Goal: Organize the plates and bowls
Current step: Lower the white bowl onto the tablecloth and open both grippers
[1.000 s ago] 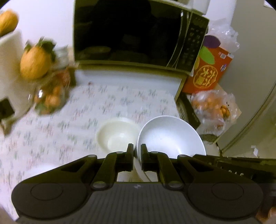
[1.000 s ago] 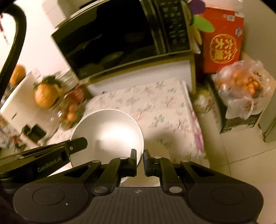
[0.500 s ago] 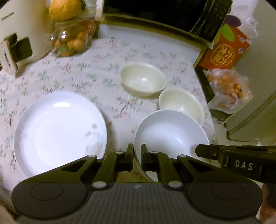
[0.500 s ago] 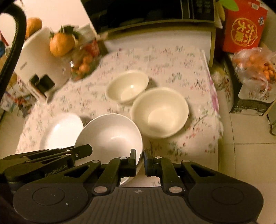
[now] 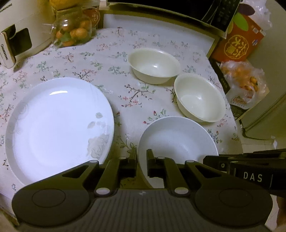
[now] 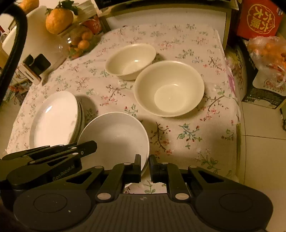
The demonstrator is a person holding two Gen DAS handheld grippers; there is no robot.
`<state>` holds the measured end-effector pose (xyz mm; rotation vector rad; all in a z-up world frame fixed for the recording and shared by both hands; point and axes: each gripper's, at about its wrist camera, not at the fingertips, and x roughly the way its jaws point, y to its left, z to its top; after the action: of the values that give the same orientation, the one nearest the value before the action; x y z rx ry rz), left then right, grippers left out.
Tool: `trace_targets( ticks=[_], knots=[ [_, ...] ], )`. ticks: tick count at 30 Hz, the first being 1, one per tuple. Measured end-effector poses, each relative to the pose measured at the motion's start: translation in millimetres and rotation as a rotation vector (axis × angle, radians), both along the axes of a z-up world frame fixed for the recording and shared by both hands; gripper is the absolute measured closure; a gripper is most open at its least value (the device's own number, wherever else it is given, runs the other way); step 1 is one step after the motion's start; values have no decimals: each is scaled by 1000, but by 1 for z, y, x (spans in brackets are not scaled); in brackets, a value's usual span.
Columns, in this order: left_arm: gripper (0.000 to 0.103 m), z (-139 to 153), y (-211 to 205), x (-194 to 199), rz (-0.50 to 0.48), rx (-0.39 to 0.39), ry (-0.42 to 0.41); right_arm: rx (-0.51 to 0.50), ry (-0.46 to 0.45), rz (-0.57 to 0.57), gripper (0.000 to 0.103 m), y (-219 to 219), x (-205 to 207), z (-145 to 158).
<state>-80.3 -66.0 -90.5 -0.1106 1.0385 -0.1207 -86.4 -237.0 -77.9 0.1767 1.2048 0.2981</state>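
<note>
A white bowl hangs low over the near edge of the flowered tablecloth. My left gripper is shut on its near-left rim. My right gripper is shut on its near-right rim. Left of the bowl lies a stack of white plates. Two cream bowls stand behind it: one close by, and a smaller one farther back.
At the back left are a glass jar of small oranges and a white appliance. A microwave's lower edge borders the back. A red box and a bag of oranges sit right of the table. Tiled floor lies beyond the right edge.
Both grippers have sunk toward the table with the white bowl and tilted downward. The microwave has slid out of the top, and the plates and both cream bowls have come into view.
</note>
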Motion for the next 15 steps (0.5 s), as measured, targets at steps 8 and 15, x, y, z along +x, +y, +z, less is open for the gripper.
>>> trace_targets(
  ticks=[8, 15],
  knots=[
    [94, 2, -6, -1, -37, 33, -35, -1, 20, -8, 92, -1, 1, -7],
    [92, 2, -9, 0, -48, 41, -45, -1, 23, -10, 91, -1, 2, -8]
  ],
)
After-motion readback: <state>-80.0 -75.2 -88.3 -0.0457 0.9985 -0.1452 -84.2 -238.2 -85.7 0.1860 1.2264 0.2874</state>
